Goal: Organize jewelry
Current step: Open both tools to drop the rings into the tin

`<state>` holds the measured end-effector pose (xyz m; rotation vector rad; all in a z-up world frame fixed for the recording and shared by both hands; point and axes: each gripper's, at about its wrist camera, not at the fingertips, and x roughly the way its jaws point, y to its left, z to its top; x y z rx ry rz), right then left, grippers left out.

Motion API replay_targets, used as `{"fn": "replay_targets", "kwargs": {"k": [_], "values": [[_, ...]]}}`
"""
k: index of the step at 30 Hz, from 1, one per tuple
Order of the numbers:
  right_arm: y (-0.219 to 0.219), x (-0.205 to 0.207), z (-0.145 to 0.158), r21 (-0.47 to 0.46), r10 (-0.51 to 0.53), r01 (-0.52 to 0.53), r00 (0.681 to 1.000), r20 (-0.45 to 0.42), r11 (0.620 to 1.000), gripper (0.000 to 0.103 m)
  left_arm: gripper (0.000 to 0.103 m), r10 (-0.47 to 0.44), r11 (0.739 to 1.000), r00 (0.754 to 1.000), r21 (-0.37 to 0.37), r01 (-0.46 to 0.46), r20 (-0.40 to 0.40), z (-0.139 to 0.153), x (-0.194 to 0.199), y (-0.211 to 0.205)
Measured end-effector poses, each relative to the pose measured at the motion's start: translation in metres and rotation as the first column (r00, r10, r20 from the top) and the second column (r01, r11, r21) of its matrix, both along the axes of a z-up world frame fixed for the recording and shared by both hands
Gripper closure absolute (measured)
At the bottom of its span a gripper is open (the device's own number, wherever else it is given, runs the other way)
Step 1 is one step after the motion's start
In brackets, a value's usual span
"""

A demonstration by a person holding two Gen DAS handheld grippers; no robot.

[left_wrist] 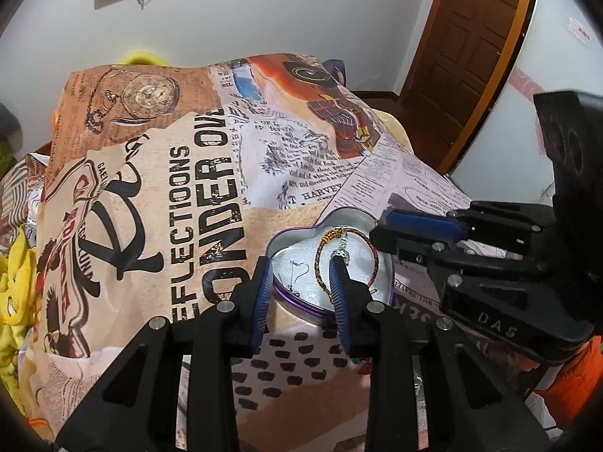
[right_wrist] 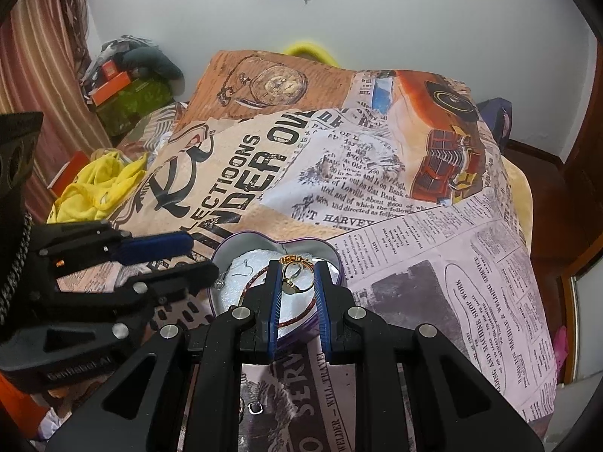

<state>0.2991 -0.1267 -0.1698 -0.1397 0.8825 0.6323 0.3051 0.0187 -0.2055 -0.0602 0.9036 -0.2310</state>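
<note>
The heart-shaped tin [right_wrist: 277, 254] sits in the lower middle of both frames, on a bed covered with a newspaper-print blanket [right_wrist: 433, 263]. Inside it lie a red and gold bracelet [left_wrist: 324, 260] and a thin earring hook [left_wrist: 297, 269].

The right tool [right_wrist: 297, 282] is over the tin with its fingers spread. A gold ring [right_wrist: 297, 277] shows between them, but I cannot tell if a pad touches it or if it already lies on the white lining. The left tool [left_wrist: 301, 286] is also spread and holds nothing; one finger is over the bracelet.

The risk, as I judge it: the bed is soft, so a push on the rim could tilt the tin and spill the small pieces into the folds. Also the left finger could catch the bracelet when it lifts.

The ring is visible only in the right wrist view. This view also shows a small silver piece [right_wrist: 256, 408] on the blanket at the lower middle, not yet in the tin.
</note>
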Motion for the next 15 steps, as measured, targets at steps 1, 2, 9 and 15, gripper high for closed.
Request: {"fn": "replay_targets", "kwargs": {"k": [1,2,9,15], "values": [[0.001,-0.001,-0.001,-0.005,0.007,-0.007,1.000,-0.003,1.000,0.088,0.073,0.001,1.000,1.000,0.000,-0.001,0.000,0.000,0.000,0.000],[0.003,-0.002,-0.001,-0.008,0.013,-0.013,1.000,-0.008,1.000,0.088,0.073,0.002,1.000,1.000,0.000,-0.002,0.000,0.001,-0.001,0.001],[0.012,-0.008,-0.001,-0.039,0.044,-0.044,0.999,-0.017,0.998,0.083,0.073,0.004,1.000,1.000,0.009,-0.004,0.005,0.006,-0.005,0.000],[0.008,-0.014,0.009,-0.034,0.030,-0.030,1.000,0.003,0.999,0.076,0.073,0.006,1.000,1.000,0.016,-0.006,0.021,0.017,-0.013,0.001]]}}
